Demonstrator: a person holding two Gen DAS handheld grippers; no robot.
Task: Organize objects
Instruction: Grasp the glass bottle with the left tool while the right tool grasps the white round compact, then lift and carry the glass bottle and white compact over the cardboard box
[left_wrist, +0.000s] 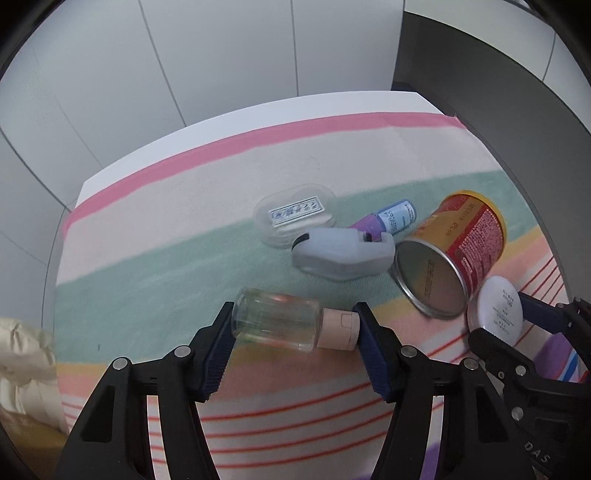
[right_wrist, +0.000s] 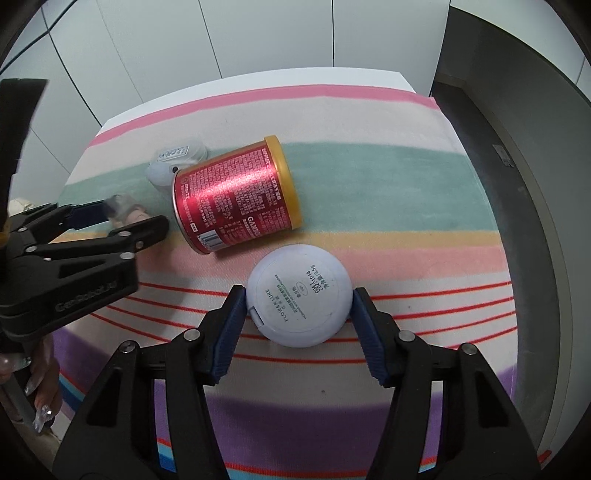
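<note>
A clear glass bottle (left_wrist: 277, 325) with a beige cap lies on its side on the striped cloth (left_wrist: 184, 266). My left gripper (left_wrist: 294, 314) is shut on it, one blue pad against its base and the other against its cap. A round white compact (right_wrist: 299, 295) lies flat on the cloth, and my right gripper (right_wrist: 299, 295) is shut on it, with a pad touching each side of its rim. In the left wrist view the compact (left_wrist: 496, 306) and the right gripper (left_wrist: 517, 332) show at the right edge. The left gripper (right_wrist: 122, 218) appears at the left of the right wrist view.
A red and gold can (right_wrist: 236, 195) lies on its side just beyond the compact. Behind it are a grey dispenser (left_wrist: 343, 254), a clear plastic case (left_wrist: 295, 214) and a small purple and blue bottle (left_wrist: 391, 219). A hand (right_wrist: 40, 391) with long nails is at lower left.
</note>
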